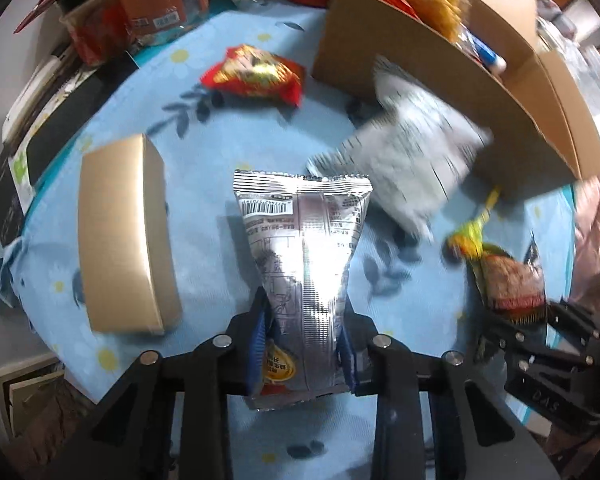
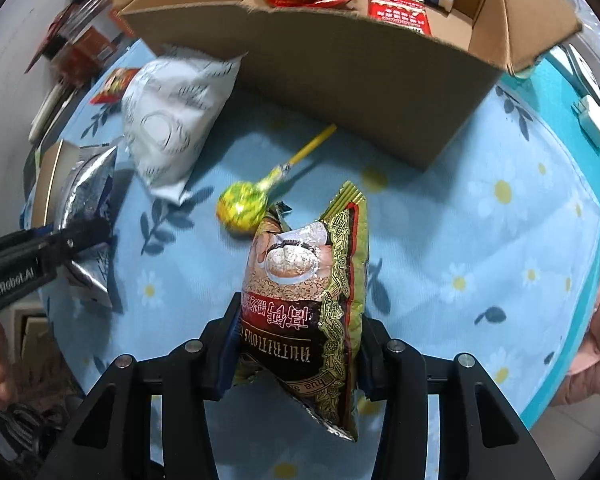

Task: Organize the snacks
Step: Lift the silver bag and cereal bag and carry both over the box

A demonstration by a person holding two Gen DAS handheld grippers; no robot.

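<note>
1. I am gripping the silver foil packet (image 1: 304,264) in the left claw (image 1: 304,344), its fingers pinching the packet's lower third; the packet is held above the counter (image 1: 204,280), its sealed top pointing away from me.
2. I am clamping the brown cereal sachet (image 2: 312,292) in the right claw (image 2: 296,356), also raised off the blue flowered cloth.
3. Judging from the open cardboard box (image 2: 340,80) ahead, I am carrying both packets toward it. To do it well, I am planning to lift each above the near wall before letting go, one claw at a time, so they are not colliding.
4. Just beyond the sachet, a yellow lollipop (image 2: 240,208) is lying on the cloth, its stick pointing at the box.
5. A white pouch (image 2: 172,120) is leaning near the box's left corner and could snag the left claw's path.
6. A gold carton (image 1: 128,236) and a red packet (image 1: 256,74) are waiting further left.
</note>
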